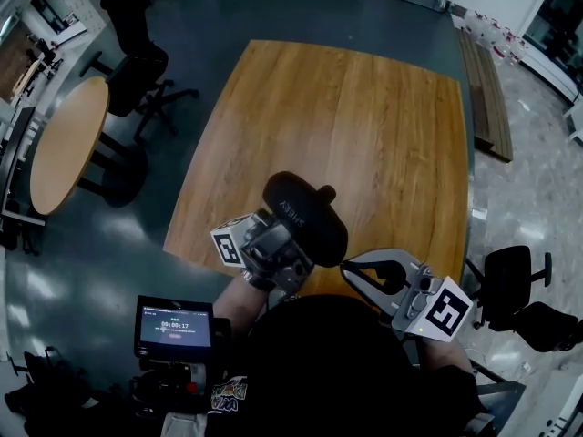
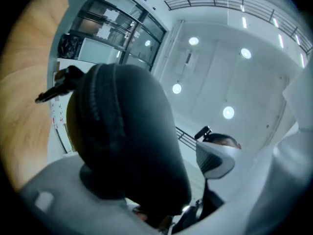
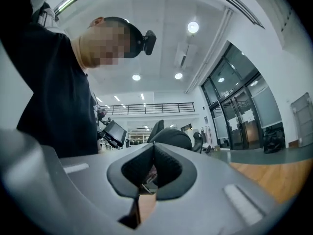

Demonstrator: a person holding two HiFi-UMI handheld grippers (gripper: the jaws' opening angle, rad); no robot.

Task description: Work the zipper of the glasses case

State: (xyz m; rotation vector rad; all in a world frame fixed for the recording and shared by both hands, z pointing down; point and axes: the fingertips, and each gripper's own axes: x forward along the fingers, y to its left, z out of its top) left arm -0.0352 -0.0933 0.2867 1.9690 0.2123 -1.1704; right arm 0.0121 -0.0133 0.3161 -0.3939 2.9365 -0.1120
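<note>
While left tongs (image 1: 284,244) gape, one case (image 1: 310,212).

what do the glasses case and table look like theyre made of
The glasses case: matte black, likely fabric or leatherette over a stiff shell, judging by its rounded form and ribbed zipper band. The table: wood or wood-look laminate, smooth, slight sheen, streaky grain.

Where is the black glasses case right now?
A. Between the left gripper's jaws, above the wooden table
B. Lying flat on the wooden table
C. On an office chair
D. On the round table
A: the glasses case sits between the jaws of the left gripper, up off the wooden table.
</note>
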